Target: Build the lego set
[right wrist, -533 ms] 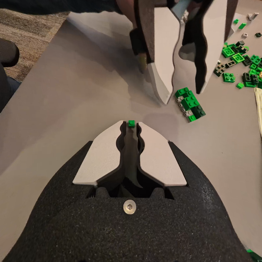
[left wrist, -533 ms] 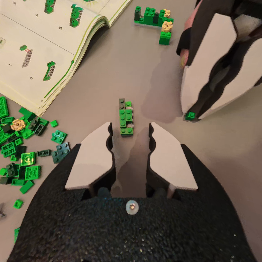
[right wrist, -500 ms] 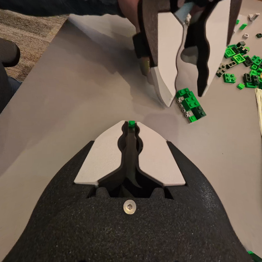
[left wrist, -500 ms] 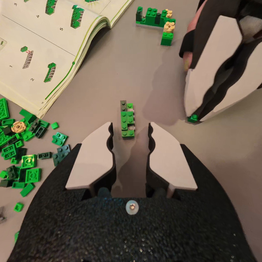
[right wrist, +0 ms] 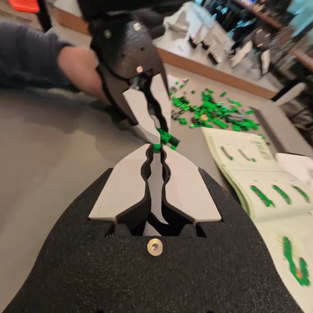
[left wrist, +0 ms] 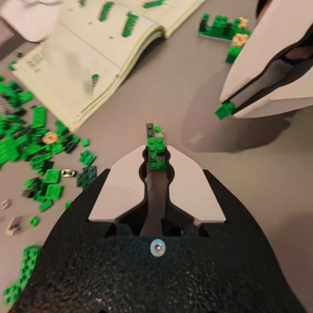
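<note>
My left gripper [left wrist: 155, 149] is shut on a narrow green and grey lego assembly [left wrist: 155, 147] and holds it lifted off the grey table; it also shows in the right wrist view [right wrist: 162, 133], with the assembly [right wrist: 167, 138] between its fingers. My right gripper [right wrist: 156, 149] is shut on a small green brick [right wrist: 156, 147] and holds it in the air just short of the assembly. In the left wrist view the right gripper [left wrist: 228, 108] comes in from the upper right with the small green brick [left wrist: 224, 111] at its tips.
An open instruction booklet [left wrist: 94, 50] lies at the back left, also in the right wrist view [right wrist: 250, 177]. A heap of loose green pieces [left wrist: 33, 144] lies at left. A finished green sub-build with tan rounds [left wrist: 225, 33] stands at the back. A sleeved arm [right wrist: 42, 55] holds the left gripper.
My left gripper closed on the assembly and lifted it from the table. My right gripper rose with the small brick and swung toward the assembly. Both views are now motion-blurred.
</note>
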`<move>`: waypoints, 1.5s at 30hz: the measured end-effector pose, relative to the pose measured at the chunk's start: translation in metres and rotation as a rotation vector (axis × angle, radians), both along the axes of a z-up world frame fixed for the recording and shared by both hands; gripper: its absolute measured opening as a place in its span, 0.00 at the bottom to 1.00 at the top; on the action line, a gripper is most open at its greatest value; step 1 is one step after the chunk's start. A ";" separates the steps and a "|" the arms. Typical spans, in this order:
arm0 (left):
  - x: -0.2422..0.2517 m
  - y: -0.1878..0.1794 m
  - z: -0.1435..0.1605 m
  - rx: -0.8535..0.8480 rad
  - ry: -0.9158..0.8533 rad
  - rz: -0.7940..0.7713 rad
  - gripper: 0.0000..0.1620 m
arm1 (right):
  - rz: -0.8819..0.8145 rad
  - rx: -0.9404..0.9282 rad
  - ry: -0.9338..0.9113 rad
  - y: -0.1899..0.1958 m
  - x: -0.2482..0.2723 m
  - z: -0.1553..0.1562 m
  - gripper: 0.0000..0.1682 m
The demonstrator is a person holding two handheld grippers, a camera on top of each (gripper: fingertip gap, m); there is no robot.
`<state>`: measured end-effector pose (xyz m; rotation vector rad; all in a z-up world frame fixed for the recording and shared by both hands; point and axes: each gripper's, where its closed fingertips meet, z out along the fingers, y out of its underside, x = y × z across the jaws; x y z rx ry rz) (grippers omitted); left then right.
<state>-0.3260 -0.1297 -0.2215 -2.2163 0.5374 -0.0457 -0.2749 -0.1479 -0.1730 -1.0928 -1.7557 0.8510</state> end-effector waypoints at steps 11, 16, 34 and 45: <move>-0.005 0.008 0.012 0.141 0.049 0.313 0.10 | -0.131 -0.125 0.178 0.022 0.000 0.018 0.04; 0.002 0.007 0.009 0.126 0.071 0.334 0.11 | -0.117 -0.146 0.180 0.020 0.000 0.016 0.04; -0.001 -0.008 0.025 0.222 0.029 0.326 0.11 | -0.115 -0.136 0.188 0.020 -0.004 0.016 0.04; 0.001 -0.012 0.019 0.200 0.026 0.317 0.10 | -0.156 -0.174 0.163 0.020 -0.021 0.015 0.04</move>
